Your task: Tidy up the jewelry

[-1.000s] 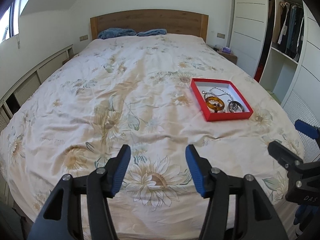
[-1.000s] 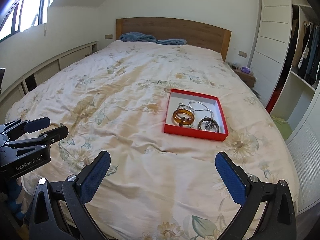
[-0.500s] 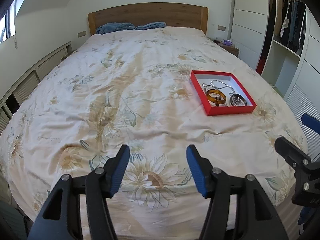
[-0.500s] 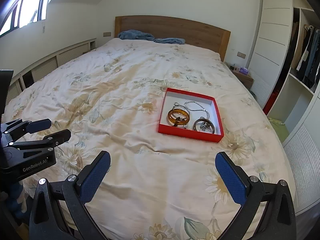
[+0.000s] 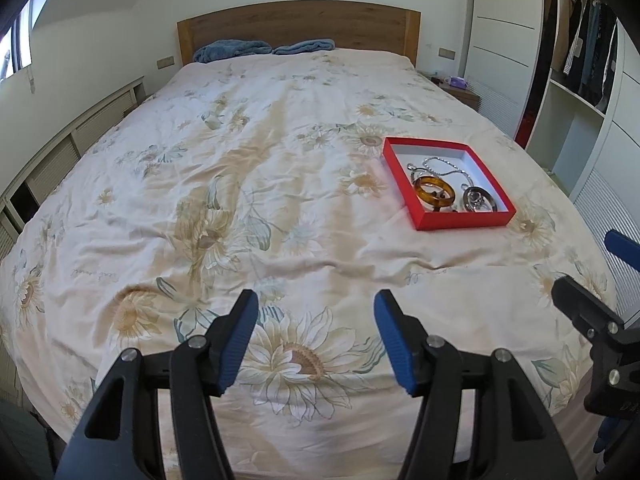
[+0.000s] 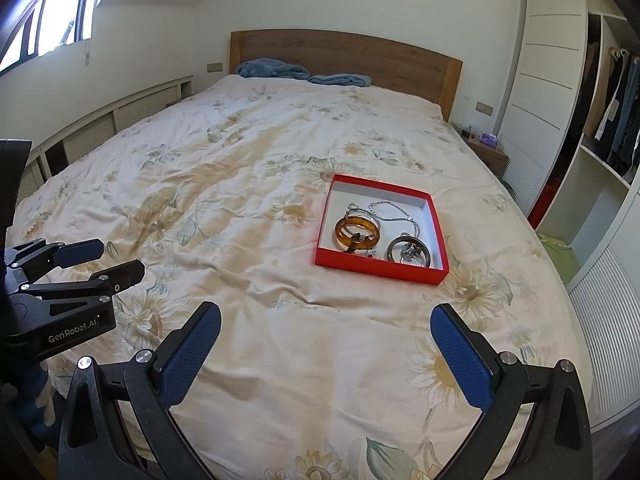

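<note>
Both cameras have come a little closer to the bed since 1 second ago, and the red tray looks larger and nearer in both views.

Nearest, the left gripper (image 5: 314, 330) hovers over the near edge of the floral duvet (image 5: 248, 200), above a printed sunflower, with its 2 blue pads apart and nothing between them. The right gripper (image 6: 326, 346) also hangs over the near part of the duvet, its jaws spread wider than the left ones and also empty. Each gripper shows at the side of the other's view.

Farther, on the right half of the bed, lies the red tray (image 6: 376, 270), flat on the duvet and well apart from both grippers. Inside it, an amber bangle (image 6: 357, 233) rests at the near left, a dark ring-shaped bracelet (image 6: 409, 251) at the near right, and a silver chain (image 6: 394, 212) lies behind them, toward the far wall of the tray.

At the far end, 2 blue towels (image 6: 276, 69) lie against the wooden headboard (image 6: 348, 56). An open wardrobe (image 6: 612, 120) with hanging clothes stands on the right.
</note>
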### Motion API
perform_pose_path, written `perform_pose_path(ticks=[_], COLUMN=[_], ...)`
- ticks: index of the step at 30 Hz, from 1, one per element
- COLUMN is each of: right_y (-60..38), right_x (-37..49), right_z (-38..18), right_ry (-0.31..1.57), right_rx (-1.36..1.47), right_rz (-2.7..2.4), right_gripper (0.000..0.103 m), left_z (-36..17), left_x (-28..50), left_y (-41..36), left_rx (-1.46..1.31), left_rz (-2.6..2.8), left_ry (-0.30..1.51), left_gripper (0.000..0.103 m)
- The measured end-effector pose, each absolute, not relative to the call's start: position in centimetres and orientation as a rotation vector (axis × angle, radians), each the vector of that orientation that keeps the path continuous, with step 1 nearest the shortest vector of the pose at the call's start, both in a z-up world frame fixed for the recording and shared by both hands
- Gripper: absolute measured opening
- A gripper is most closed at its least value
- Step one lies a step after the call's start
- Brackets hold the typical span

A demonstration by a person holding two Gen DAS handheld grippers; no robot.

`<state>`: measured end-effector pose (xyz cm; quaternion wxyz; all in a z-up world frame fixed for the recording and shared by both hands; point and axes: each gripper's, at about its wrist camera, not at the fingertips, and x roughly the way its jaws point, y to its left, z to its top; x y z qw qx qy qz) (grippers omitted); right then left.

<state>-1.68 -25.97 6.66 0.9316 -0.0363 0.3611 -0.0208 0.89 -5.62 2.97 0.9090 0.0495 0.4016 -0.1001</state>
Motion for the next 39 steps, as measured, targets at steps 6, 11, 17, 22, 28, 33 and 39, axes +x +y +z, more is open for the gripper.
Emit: perform_pose_path(ticks=[6, 11, 17, 22, 28, 33, 39], right_y=[-26.1, -26.2, -26.2, -26.3, -26.4, -26.5, -26.5], right_x=[-1.5, -1.4, -1.4, -1.4, -1.4, -1.5, -1.5], right_z=[6.5, 6.2, 6.1, 5.9, 5.9, 5.7, 5.7], right_ry=[0.741, 0.744, 0.745, 0.747, 0.751, 0.755, 0.759], right_rx=[-0.073, -0.071, -0.072, -0.069, -0.066, -0.061, -0.059], right_rz=[-0.041, -0.04, -0.04, -0.041, -0.041, -0.042, -0.044], right_gripper=[0.103, 0.103, 0.103, 0.103, 0.103, 0.103, 0.103], left_z=[2.9, 3.0, 3.0, 3.0, 3.0, 3.1, 3.1], left_x=[0.9, 0.9, 0.9, 0.9, 0.8, 0.8, 0.8], left_y=[-5.6, -5.6, -5.6, -5.7, -5.6, -5.6, -5.6], left_rx=[0.102, 0.101, 0.101, 0.098, 0.099, 0.098, 0.096], left_rz=[-0.208, -0.208, -0.208, -0.207, -0.209, -0.208, -0.208], left_ry=[0.83, 0.83, 0.829, 0.828, 0.829, 0.829, 0.829], left_gripper=[0.059, 0.059, 0.059, 0.059, 0.059, 0.059, 0.059])
